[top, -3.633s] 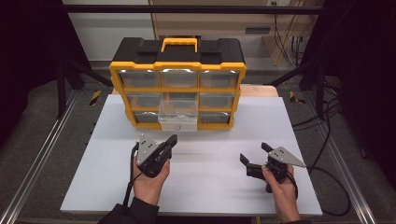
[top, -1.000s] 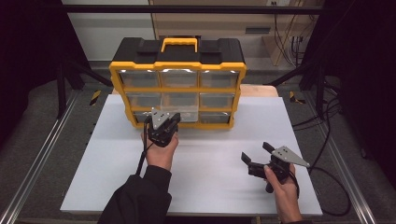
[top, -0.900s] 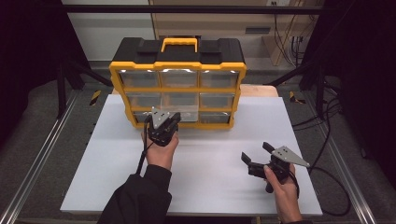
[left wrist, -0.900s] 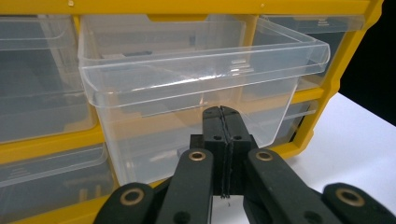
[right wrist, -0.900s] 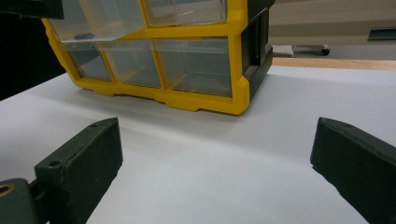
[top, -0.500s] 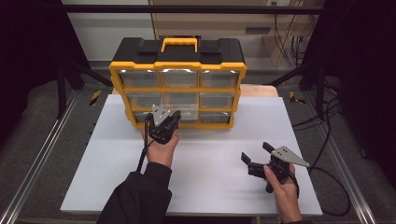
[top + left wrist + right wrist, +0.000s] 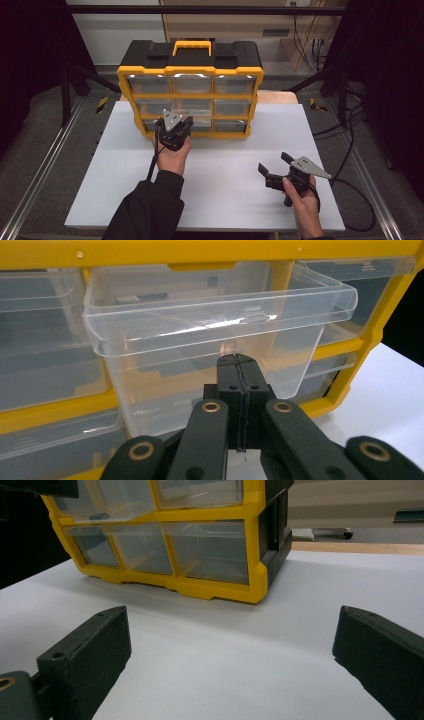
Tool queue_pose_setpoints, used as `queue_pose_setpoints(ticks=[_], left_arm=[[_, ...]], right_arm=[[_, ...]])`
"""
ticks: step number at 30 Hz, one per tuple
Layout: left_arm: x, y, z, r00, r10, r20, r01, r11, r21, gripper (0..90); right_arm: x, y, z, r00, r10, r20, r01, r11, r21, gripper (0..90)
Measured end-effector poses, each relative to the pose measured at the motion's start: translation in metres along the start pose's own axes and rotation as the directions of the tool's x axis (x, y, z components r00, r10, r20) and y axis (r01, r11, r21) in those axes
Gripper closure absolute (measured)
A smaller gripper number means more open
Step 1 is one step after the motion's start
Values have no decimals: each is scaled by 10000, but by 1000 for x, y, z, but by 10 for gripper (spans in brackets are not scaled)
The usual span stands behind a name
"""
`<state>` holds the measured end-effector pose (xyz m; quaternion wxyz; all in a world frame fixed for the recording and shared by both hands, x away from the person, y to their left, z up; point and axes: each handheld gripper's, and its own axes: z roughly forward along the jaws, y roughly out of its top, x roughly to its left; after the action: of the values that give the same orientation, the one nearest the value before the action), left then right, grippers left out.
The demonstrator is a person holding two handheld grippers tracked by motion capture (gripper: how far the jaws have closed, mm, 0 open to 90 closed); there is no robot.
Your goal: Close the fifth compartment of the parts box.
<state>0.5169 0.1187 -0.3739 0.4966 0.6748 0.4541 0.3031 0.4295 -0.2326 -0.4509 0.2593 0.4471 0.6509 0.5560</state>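
A yellow and black organiser cabinet (image 7: 190, 93) with clear drawers stands at the back of the white table. One clear drawer (image 7: 210, 315) in its middle column sticks out a little from the frame (image 7: 45, 412); in the high view this drawer (image 7: 196, 106) is just ahead of my left hand. My left gripper (image 7: 238, 360) is shut with nothing between its jaws, and its tips rest against the drawer's front wall. From above, the left gripper (image 7: 178, 126) points at the cabinet. My right gripper (image 7: 272, 162) is held open low over the table at the front right, and from the right gripper (image 7: 230, 630) the cabinet (image 7: 210, 587) lies well ahead.
The white table top (image 7: 225, 155) stretches between the cabinet and the front edge. A black cable (image 7: 152, 160) trails from the left gripper along the sleeve. Metal rails (image 7: 45, 165) run down both sides of the table, and loose cables (image 7: 350, 125) lie at the right.
My left hand went from the table's front up to the cabinet, and the drawer sticks out less than before. Over the last second it barely crept forward. The right hand kept still.
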Motion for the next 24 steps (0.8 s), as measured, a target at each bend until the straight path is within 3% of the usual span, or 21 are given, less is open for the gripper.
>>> queue_pose_setpoints(ticks=[8, 24], left_arm=[[0, 1, 1, 9998, -196, 72, 196, 9998, -64, 895], [2, 4, 4, 10000, -88, 12, 88, 9999, -63, 895]], right_arm=[[1, 0, 0, 10000, 45, 8, -45, 10000, 25, 26], [1, 0, 0, 9999, -103, -42, 103, 9999, -4, 26]])
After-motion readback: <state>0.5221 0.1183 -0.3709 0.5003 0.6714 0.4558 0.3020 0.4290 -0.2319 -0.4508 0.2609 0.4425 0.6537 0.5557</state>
